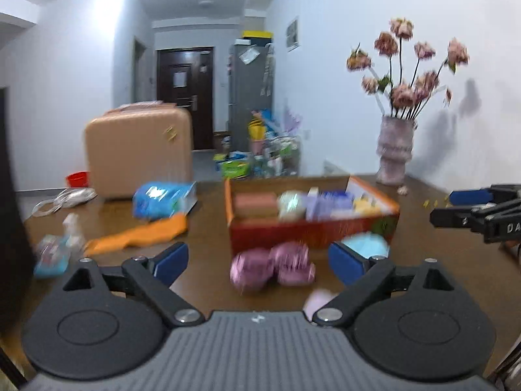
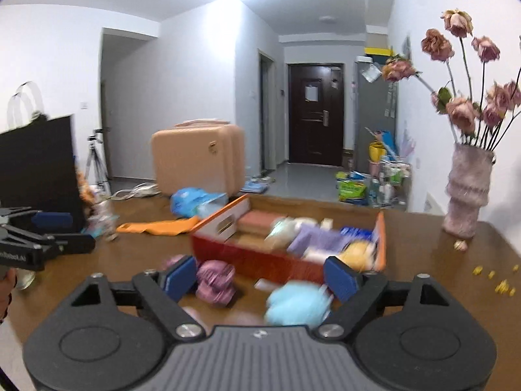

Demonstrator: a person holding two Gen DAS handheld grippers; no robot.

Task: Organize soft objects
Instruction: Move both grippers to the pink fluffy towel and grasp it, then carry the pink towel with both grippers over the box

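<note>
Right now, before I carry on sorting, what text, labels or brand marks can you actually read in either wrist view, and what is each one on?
"DA": white letters on the right gripper body, cut off by the left wrist view's edge.
"...RobotAI", first letters unclear: on the left gripper body, in the right wrist view.
Blue packet, items in the orange box, paper on the door: print too blurred to read.

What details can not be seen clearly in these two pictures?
- Items inside the orange box: motion blur in both views; no labels readable.
- Pink soft things: blurred, kind unclear.
- Light blue soft thing: blurred, partly behind the right hand-held gripper.
</note>
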